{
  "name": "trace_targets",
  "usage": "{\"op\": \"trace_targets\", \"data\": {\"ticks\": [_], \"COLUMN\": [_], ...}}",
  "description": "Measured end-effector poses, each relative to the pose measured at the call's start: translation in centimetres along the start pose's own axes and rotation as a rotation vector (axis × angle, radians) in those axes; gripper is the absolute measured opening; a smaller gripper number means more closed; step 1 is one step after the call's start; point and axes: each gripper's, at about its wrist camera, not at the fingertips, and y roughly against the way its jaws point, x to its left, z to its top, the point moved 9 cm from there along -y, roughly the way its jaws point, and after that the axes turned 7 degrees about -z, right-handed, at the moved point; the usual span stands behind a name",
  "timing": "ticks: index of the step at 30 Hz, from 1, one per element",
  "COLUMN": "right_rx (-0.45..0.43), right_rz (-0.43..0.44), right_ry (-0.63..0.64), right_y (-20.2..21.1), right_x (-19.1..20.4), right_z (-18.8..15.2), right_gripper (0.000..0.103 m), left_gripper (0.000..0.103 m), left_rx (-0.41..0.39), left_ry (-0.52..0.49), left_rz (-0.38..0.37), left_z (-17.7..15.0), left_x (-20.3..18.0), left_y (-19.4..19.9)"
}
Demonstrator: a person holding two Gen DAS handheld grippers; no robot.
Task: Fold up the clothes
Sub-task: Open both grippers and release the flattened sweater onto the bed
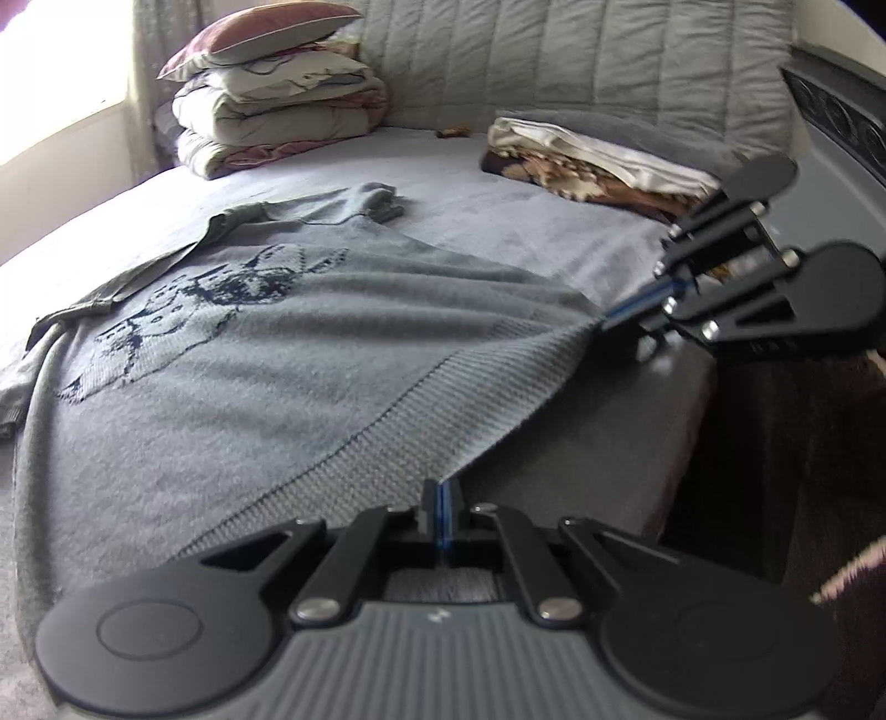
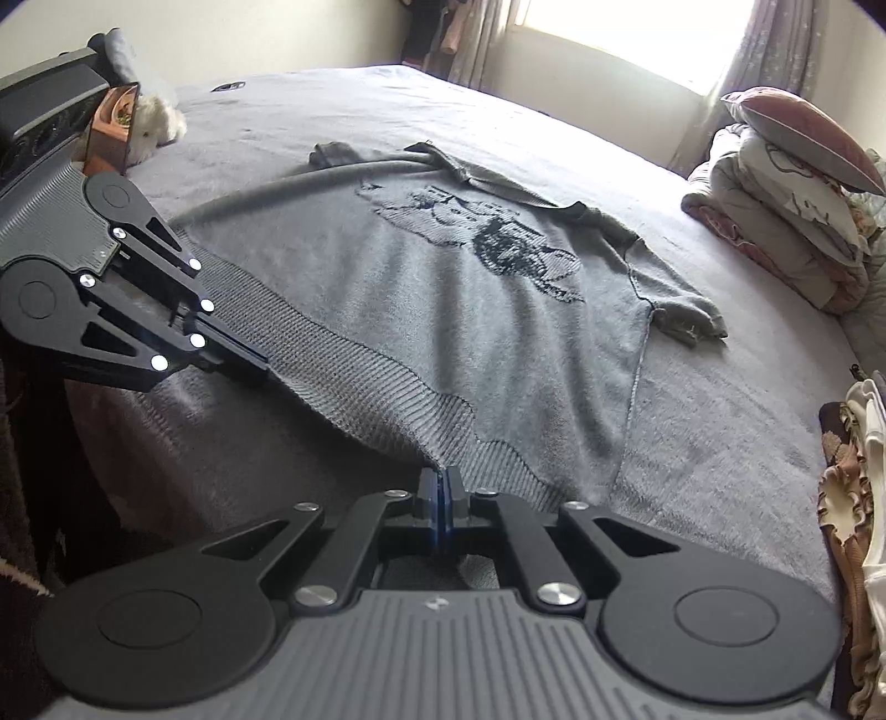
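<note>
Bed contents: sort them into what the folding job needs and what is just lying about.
In the job:
grey knitted sweater with dark animal motif
left gripper, shut on its ribbed hem
right gripper, likewise

Lying about:
stacked folded quilts and maroon pillow
folded brown-and-cream blanket
white plush toy

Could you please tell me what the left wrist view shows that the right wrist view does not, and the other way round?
Only the left wrist view shows the quilted headboard. Only the right wrist view shows the white plush toy and the window. Both show the grey sweater spread on the bed, its ribbed hem pinched by the left gripper and the right gripper, jaws shut, plus the stacked bedding.
</note>
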Motion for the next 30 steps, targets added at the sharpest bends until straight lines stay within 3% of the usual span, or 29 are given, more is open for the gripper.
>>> {"op": "trace_targets", "data": {"ticks": [10, 17, 22, 27, 30], "right_rx": [0.062, 0.123, 0.146, 0.151, 0.15], "right_rz": [0.037, 0.065, 0.086, 0.09, 0.113], "right_ry": [0.033, -0.038, -0.095, -0.145, -0.207], "right_y": [-0.4, -2.5, -2.3, -1.2, -0.7], "right_x": [1.3, 1.2, 0.5, -1.1, -2.4], "right_z": [-1.2, -2.0, -1.5, -0.6, 0.4], "right_gripper": [0.002, 0.003, 0.005, 0.027, 0.028], "left_gripper": [0.0, 0.002, 0.012, 0.033, 0.044], "left_rx": [0.03, 0.034, 0.026, -0.028, -0.072], "left_ry": [0.026, 0.092, 0.161, 0.287, 0.375], "left_rz": [-0.032, -0.055, -0.08, -0.094, -0.079], "left_z": [-1.2, -1.4, -1.4, -1.2, -1.0], "left_x": [0.2, 1.0, 2.0, 5.1, 8.1], "left_y": [0.3, -0.3, 0.4, 3.0, 4.9]}}
